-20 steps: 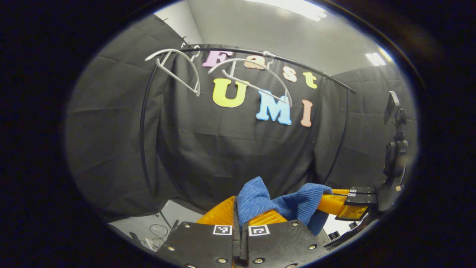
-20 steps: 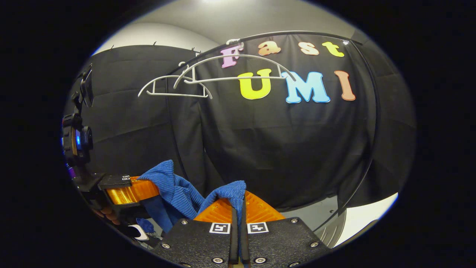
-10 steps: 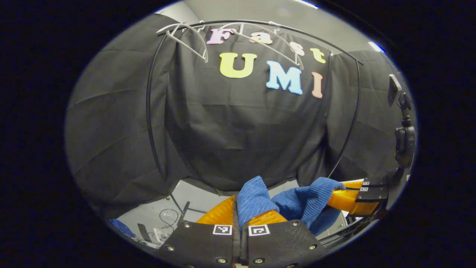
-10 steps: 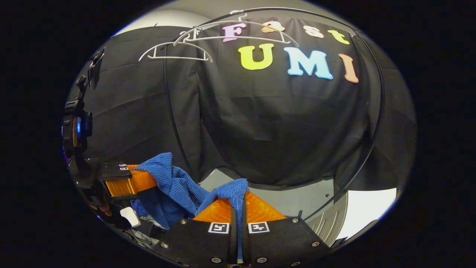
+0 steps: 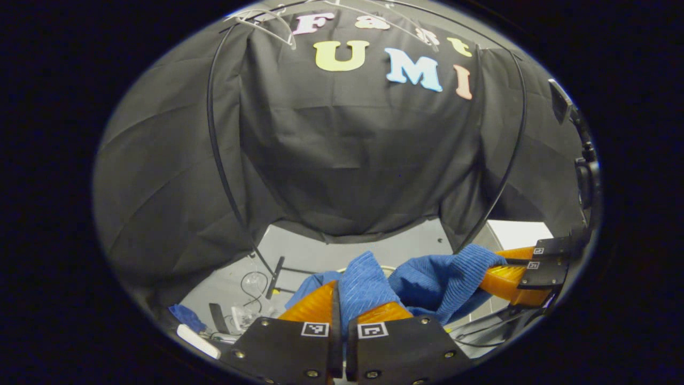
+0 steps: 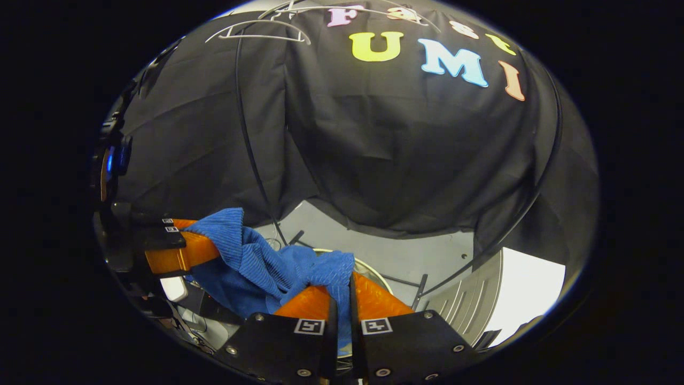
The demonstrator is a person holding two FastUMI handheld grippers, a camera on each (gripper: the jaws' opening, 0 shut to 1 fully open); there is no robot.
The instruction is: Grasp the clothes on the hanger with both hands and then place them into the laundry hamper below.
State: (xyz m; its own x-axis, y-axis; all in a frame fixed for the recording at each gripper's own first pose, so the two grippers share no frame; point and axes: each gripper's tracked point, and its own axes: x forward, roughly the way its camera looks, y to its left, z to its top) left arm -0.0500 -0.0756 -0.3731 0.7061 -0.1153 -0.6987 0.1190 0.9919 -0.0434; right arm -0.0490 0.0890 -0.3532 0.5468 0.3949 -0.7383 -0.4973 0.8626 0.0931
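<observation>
Both claws are clenched on the blue ribbed knit garment [image 5: 427,278], left claw [image 5: 339,299] and right claw [image 6: 342,291], slung between them above the round pale-rimmed hamper [image 6: 368,267]. Carrying step; next, lower and release.

Left gripper [image 5: 339,305]: jaws closed, blue cloth [image 5: 427,280] pinched between them, tilted downward. Right gripper [image 6: 340,297]: jaws likewise closed on the same cloth, tilted downward. The two sit near each other, side by side, cloth bridging them.
</observation>
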